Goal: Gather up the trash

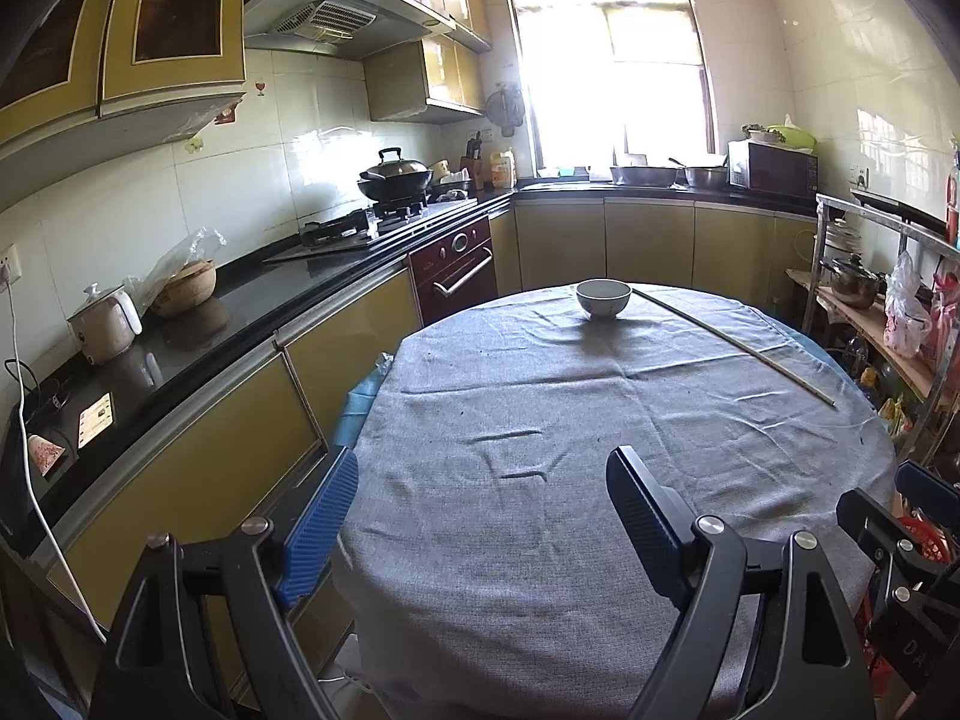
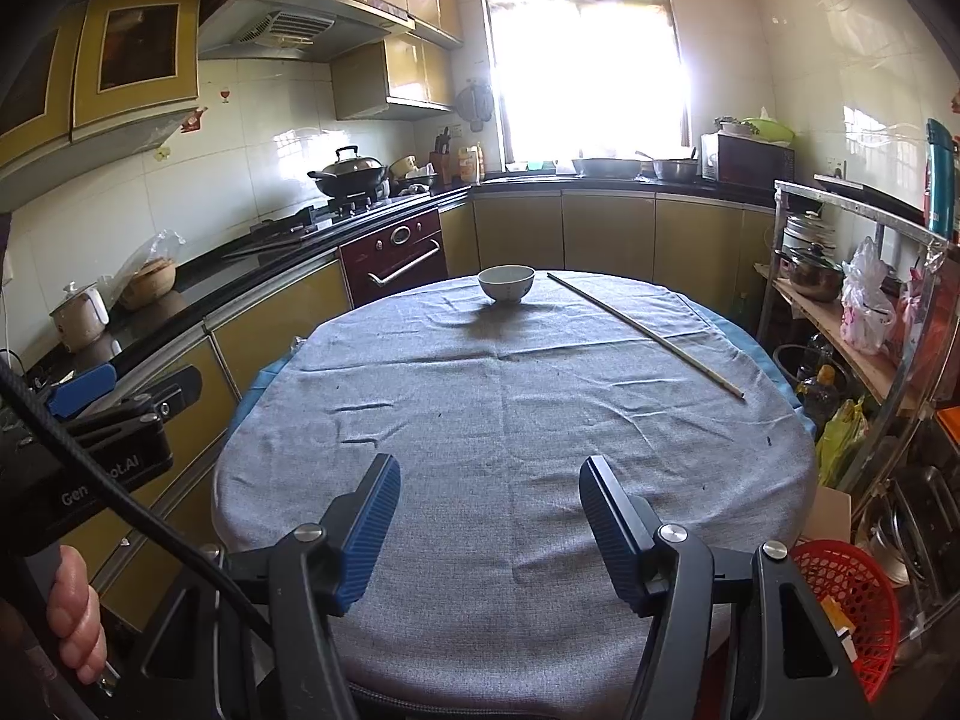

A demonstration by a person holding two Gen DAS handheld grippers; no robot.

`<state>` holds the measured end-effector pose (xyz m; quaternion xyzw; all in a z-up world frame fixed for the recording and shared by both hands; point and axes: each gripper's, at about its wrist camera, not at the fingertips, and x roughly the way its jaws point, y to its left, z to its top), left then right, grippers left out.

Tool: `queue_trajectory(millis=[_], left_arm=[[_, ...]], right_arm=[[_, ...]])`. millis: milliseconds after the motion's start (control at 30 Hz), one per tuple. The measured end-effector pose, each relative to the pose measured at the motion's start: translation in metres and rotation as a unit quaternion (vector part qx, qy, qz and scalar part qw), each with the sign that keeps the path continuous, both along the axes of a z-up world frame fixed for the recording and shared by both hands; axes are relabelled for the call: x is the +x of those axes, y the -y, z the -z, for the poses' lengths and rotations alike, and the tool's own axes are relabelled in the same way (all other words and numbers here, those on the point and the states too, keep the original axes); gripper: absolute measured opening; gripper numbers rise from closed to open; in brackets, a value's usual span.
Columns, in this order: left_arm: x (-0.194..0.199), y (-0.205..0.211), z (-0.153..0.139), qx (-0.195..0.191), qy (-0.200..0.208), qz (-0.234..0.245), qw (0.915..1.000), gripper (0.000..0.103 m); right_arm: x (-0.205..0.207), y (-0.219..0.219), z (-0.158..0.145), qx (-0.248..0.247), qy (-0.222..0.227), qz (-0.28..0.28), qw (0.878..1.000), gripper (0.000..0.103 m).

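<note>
Because only tiny dark specks [image 2: 769, 439] lie on the grey cloth of the round worktop [image 2: 510, 420], near the long thin stick [image 2: 645, 333], you hold both claws apart and empty: left claw [image 1: 480, 522], right claw [image 2: 489, 531].

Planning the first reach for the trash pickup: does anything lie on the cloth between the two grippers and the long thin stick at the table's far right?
Nothing visible does. From the right gripper and the left gripper, both open and empty, only bare grey tablecloth stretches to the stick. The bowl sits apart, left of the stick's far end.
</note>
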<state>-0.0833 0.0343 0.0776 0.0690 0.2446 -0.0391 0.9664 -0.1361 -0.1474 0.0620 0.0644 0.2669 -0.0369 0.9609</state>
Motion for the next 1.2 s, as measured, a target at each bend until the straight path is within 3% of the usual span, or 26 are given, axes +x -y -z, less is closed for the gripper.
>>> queue_trajectory(millis=[1200], left_arm=[[-0.0030,-0.0051,-0.0047,-0.010,-0.002,0.001,0.9999,0.085]], right_arm=[[0.0000,-0.0007,-0.0055,-0.008,0.003,0.006,1.000,0.068]])
